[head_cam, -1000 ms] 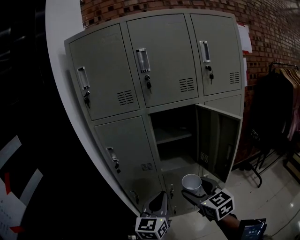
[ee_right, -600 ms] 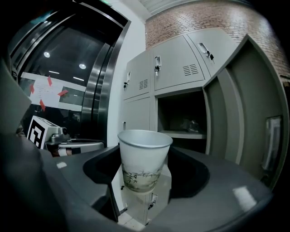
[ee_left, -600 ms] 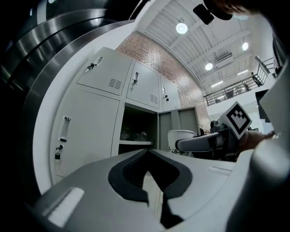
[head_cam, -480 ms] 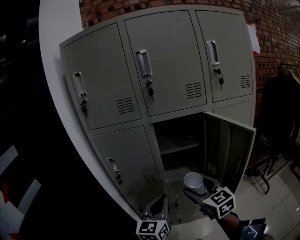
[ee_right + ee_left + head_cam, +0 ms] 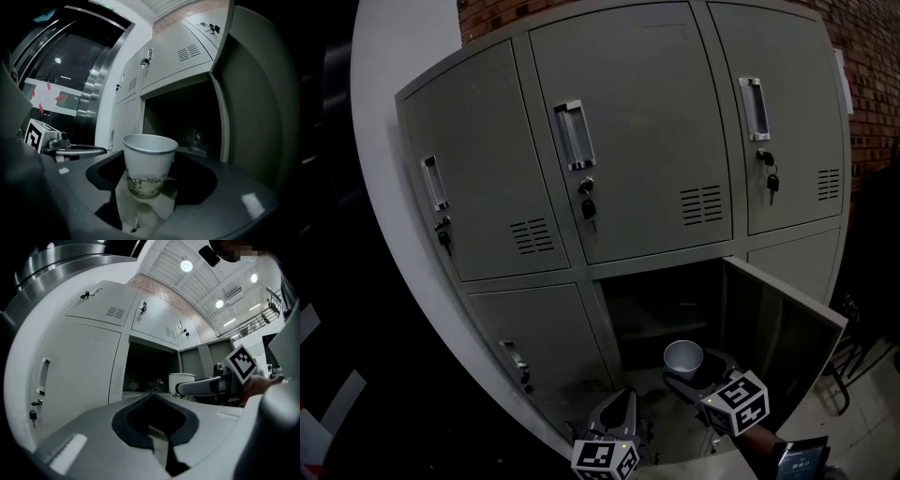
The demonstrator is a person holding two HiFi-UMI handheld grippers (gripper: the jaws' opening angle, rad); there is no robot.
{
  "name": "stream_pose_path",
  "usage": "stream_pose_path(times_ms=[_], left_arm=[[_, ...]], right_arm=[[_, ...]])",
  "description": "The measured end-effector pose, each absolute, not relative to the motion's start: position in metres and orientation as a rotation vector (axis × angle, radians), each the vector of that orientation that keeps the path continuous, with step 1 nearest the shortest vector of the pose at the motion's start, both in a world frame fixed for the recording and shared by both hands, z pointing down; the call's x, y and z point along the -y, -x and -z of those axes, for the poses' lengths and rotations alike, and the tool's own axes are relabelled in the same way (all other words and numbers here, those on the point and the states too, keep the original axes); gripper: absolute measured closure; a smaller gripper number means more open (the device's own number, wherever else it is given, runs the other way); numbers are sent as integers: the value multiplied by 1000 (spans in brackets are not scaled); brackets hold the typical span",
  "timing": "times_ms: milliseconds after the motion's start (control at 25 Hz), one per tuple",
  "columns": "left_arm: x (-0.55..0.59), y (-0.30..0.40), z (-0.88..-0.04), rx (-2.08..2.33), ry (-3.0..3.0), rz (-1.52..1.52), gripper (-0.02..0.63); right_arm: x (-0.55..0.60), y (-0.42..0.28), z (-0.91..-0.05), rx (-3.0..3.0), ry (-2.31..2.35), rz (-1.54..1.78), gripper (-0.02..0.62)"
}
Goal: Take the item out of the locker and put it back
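Grip on paper cup (image 5: 149, 161) at open locker (image 5: 628, 141).
Your right gripper (image 5: 147, 187) clasps it upright before the open compartment (image 5: 661, 305); your left gripper (image 5: 157, 427) is closed, empty.

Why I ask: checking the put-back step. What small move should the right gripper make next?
Probably ease the cup forward into the open locker: the right gripper grips it upright in front of the opening, door swung aside.

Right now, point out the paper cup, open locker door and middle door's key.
paper cup (image 5: 149, 164): right gripper view, side wall.
open locker door (image 5: 776, 339): head view, inner face.
middle door's key (image 5: 589, 208): head view, hanging key.
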State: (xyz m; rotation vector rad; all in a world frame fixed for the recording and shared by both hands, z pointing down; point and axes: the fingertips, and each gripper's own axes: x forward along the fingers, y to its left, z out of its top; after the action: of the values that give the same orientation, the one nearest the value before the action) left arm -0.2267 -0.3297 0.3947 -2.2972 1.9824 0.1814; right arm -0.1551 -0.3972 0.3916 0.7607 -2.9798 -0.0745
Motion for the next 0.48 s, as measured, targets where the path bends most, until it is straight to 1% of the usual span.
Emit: stream_pose_path(times_ms=[280,480], left_arm=[[362,238,-408,-2020,2289,-159,611],[388,251,-399,-1991,2311,-163,611]], right_arm=[[437,175,-394,2987,-709,79,283],[459,192,-380,2981,-729,97,284]])
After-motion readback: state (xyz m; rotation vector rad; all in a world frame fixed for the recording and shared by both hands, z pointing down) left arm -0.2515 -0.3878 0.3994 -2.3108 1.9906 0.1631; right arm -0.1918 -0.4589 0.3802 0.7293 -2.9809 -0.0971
